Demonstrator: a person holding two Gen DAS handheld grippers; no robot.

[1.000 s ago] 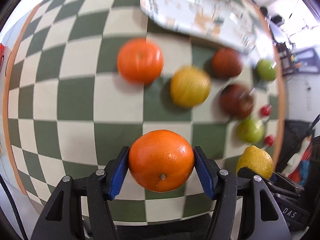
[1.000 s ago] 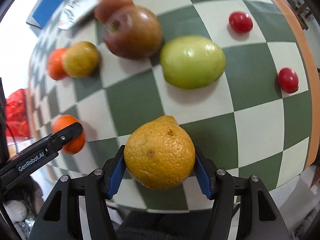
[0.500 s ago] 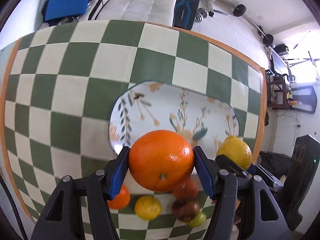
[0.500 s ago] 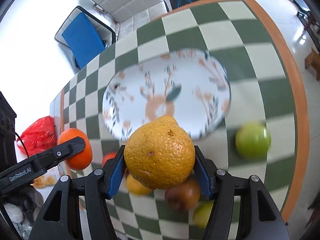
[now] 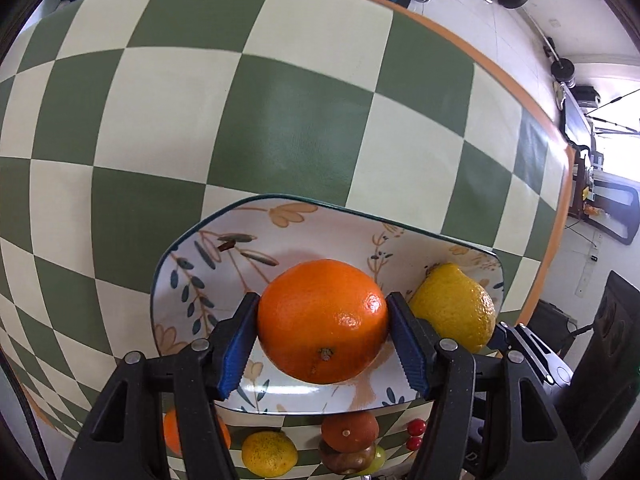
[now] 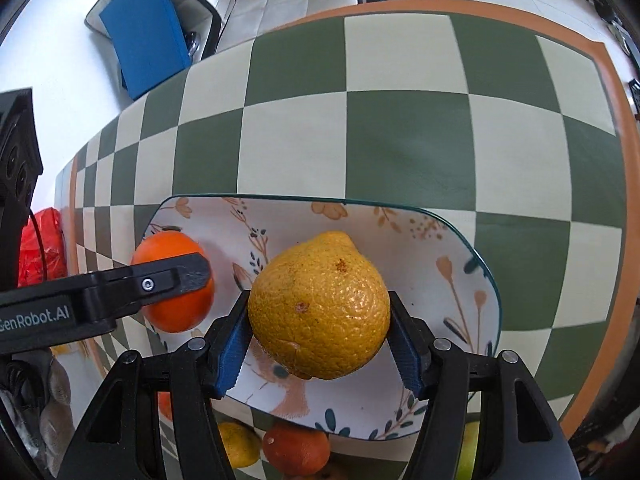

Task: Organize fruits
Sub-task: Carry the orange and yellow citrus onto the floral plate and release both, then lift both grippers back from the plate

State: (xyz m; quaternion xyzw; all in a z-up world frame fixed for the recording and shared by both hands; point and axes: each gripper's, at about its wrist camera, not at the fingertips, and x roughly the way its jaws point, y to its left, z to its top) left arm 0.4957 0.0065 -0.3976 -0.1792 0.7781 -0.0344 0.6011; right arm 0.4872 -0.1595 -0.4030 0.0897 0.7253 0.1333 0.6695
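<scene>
My left gripper (image 5: 322,340) is shut on an orange (image 5: 322,320) and holds it over the floral plate (image 5: 192,272). My right gripper (image 6: 318,332) is shut on a bumpy yellow citrus (image 6: 320,312) and holds it over the same plate (image 6: 460,272), to the right of the orange. The yellow citrus also shows in the left wrist view (image 5: 454,306), and the orange in the right wrist view (image 6: 172,280) with the left gripper's finger across it. Whether either fruit touches the plate I cannot tell.
The plate lies on a green and cream checkered table (image 5: 304,136) with an orange border. Near the plate's front edge lie an orange (image 5: 172,432), a yellow citrus (image 5: 270,454), reddish fruits (image 5: 350,432) and two cherry tomatoes (image 5: 416,432). A blue-seated chair (image 6: 144,40) stands beyond the table.
Both grippers have carried their fruits forward from above the loose fruits and down close over the plate. The plate now fills the lower middle of both views.
</scene>
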